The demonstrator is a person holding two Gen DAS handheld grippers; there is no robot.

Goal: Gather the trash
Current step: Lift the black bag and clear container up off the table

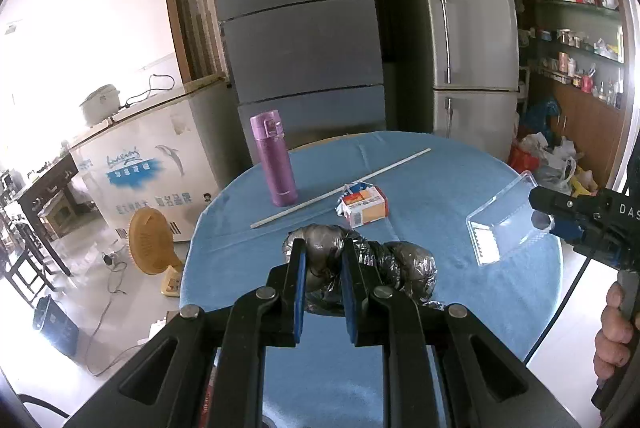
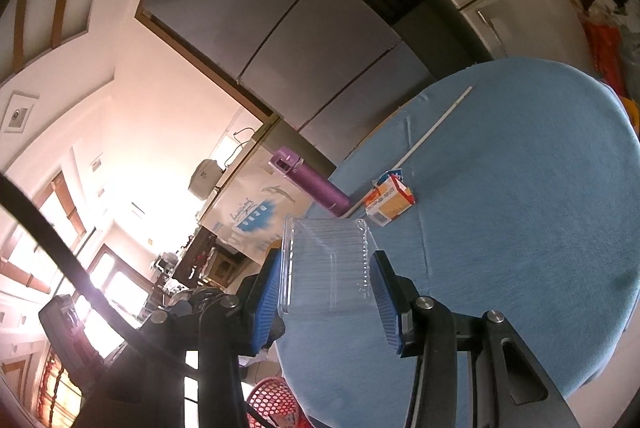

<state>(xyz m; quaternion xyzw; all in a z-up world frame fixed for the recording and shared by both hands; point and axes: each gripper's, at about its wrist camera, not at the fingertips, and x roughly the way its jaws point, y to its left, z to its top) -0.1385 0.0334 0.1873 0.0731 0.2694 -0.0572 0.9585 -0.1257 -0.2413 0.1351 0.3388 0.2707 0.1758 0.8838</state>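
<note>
Foil, crumpled into a grey wad (image 1: 360, 260), sits clenched in the left gripper (image 1: 323, 264) above the blue table (image 1: 460, 163); it looks light and springy, best pinched across its bulk. The right gripper (image 2: 326, 276) clasps a clear plastic tray (image 2: 326, 260) by its sides, thin, slippery and probably easily cracked. A small carton (image 1: 364, 205) lies beside a purple bottle (image 1: 274, 163).

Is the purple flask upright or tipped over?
Upright. The purple flask stands on its base on the blue table, lid on top.
</note>
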